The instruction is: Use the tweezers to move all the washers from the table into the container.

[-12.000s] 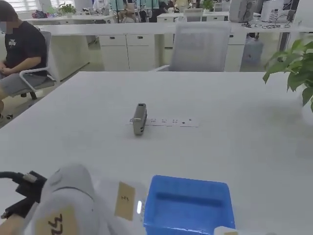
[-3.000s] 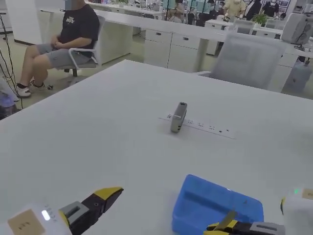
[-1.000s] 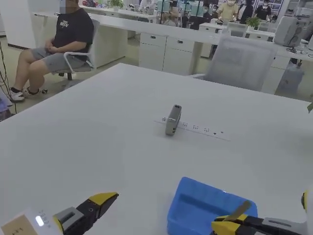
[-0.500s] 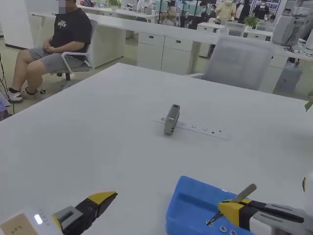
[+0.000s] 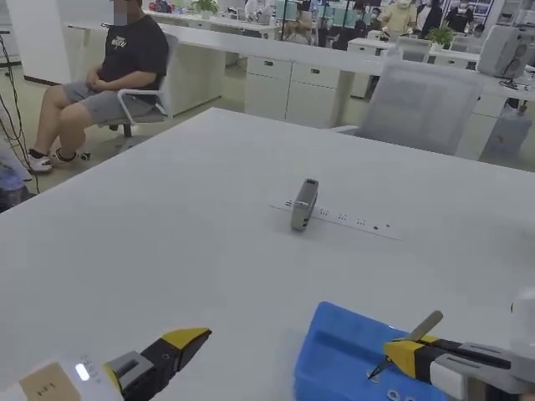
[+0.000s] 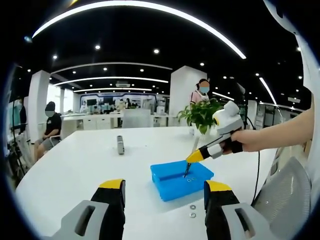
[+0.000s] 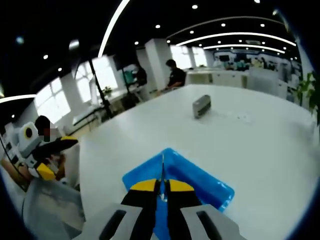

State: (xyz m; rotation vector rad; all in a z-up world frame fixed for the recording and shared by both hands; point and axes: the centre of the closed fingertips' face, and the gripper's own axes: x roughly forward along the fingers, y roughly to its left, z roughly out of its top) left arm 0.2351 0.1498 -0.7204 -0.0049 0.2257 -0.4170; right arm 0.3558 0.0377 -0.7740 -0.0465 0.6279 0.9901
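**A:** What could go wrong from here?

**B:** Your right gripper (image 7: 161,186) is pinched on the tweezers (image 5: 415,332), tips down in the blue container (image 5: 334,351). Possibly they hold something, but it's too small to tell. Two washers (image 6: 192,207) lie just beside it on the smooth white table (image 5: 167,234), so a nudge will skid them. Your left gripper (image 6: 165,186) is spread and empty. It's an open office with a person (image 5: 113,63) seated behind.

Bright, even office light washes the white worktop (image 5: 167,242) in the head view, and shadows there are faint and soft. Both gripper views bow hard at the edges, with ceiling light strips (image 6: 140,4) curving into arcs on a dark ceiling. Windows (image 7: 97,75) glare, and the right gripper (image 7: 162,183) looks blurred.
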